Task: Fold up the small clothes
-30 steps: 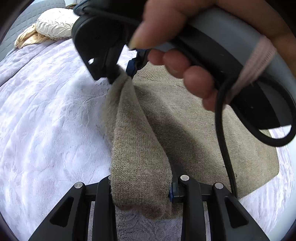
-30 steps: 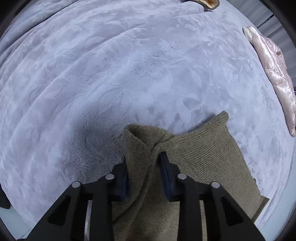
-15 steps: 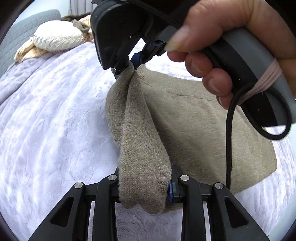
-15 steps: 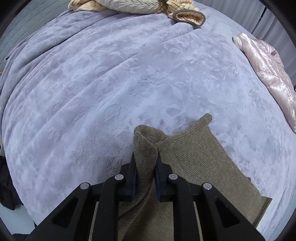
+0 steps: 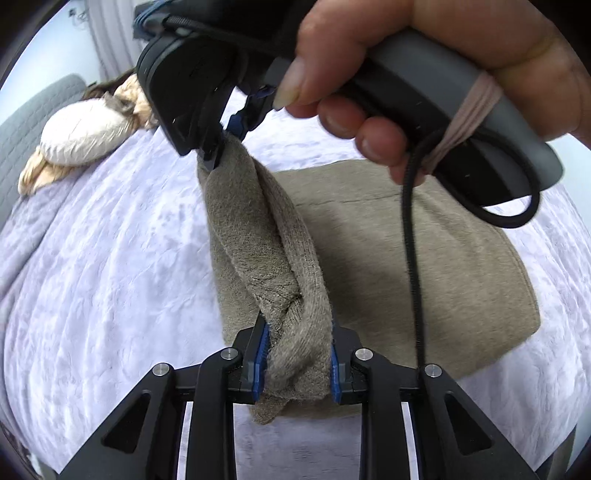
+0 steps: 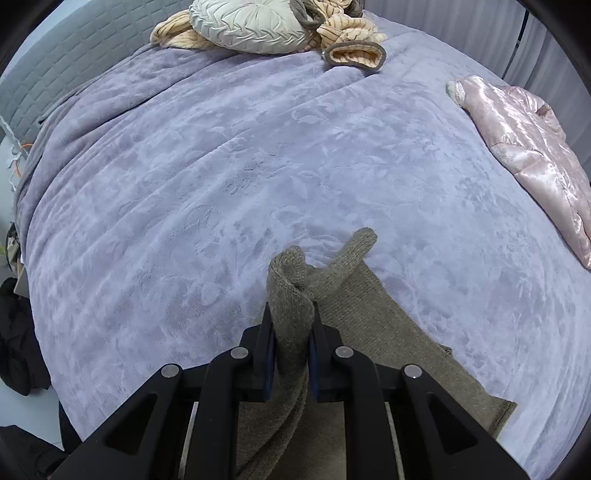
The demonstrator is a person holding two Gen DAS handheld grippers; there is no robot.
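Got my left gripper (image 5: pixel 297 360) and right gripper (image 6: pixel 291 350) each pinching one end of the sweater's (image 5: pixel 424 258) left edge, both just squeezing tighter, lifting it off the bed (image 6: pixel 221 166) to fold rightward.

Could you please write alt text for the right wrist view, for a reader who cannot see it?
The right tongs pinch a fold of an olive knit garment above a lilac blanket. A pink satin jacket lies at the right edge, and a pale cushion at the far end.
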